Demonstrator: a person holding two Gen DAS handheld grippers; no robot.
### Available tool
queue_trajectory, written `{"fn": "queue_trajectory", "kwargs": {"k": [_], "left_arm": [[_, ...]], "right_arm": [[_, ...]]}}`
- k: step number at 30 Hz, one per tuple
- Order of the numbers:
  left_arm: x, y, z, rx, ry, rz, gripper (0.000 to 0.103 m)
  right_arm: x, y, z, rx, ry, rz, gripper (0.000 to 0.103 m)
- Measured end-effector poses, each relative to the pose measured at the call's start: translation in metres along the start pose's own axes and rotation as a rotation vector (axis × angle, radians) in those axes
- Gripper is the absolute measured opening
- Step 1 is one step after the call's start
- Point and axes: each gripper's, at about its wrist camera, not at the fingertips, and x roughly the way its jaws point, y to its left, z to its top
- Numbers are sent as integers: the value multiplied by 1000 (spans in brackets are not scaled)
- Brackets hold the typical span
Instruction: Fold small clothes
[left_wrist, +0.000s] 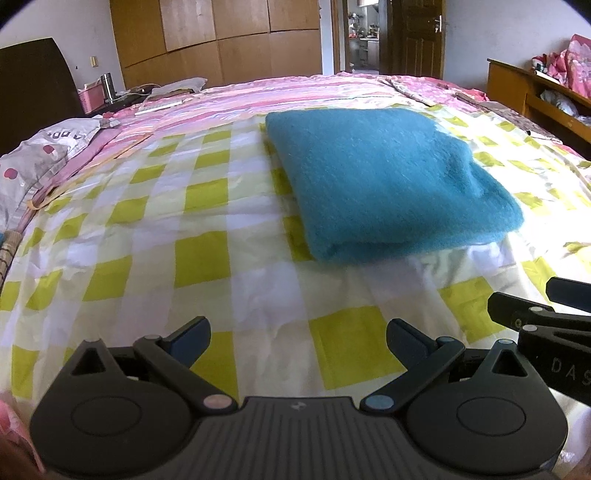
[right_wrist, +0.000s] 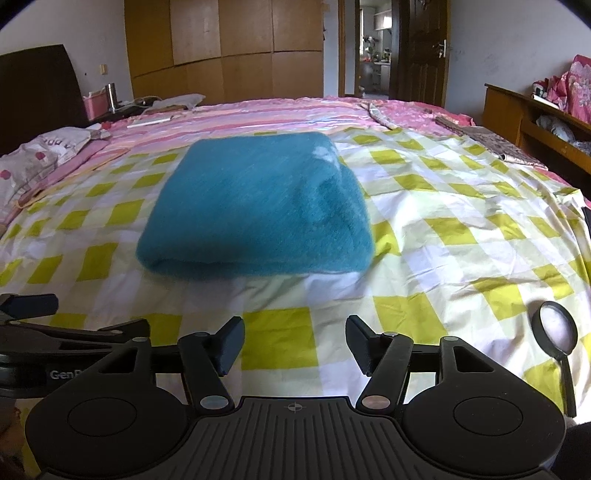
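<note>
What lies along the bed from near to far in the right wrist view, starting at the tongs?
Right tongs, open → checked sheet → folded teal garment → pink striped bedding → wooden wardrobe.

Green-and-white checked sheet (right_wrist: 436, 236) spread over a bed, pink striped bedding (right_wrist: 258, 114) beyond. Magnifying glass (right_wrist: 557, 332) lying on the sheet at right. Wooden wardrobe (right_wrist: 225, 48) against the far wall, open doorway (right_wrist: 373, 48) beside it.

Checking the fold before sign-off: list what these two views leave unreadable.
- Folded teal fleece garment: far edge and underside hidden by its own bulk; surface blurred, both views.
- Black-rimmed magnifying glass: absent from left view.
- Right gripper: cut by left view's edge.
</note>
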Motion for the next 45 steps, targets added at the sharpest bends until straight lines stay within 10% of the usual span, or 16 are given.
{"fn": "queue_trajectory", "kwargs": {"k": [45], "left_arm": [[-4,-5,-14,37,63,61,103]], "right_arm": [[-2,3,-16,14,27,-22,64]]}}
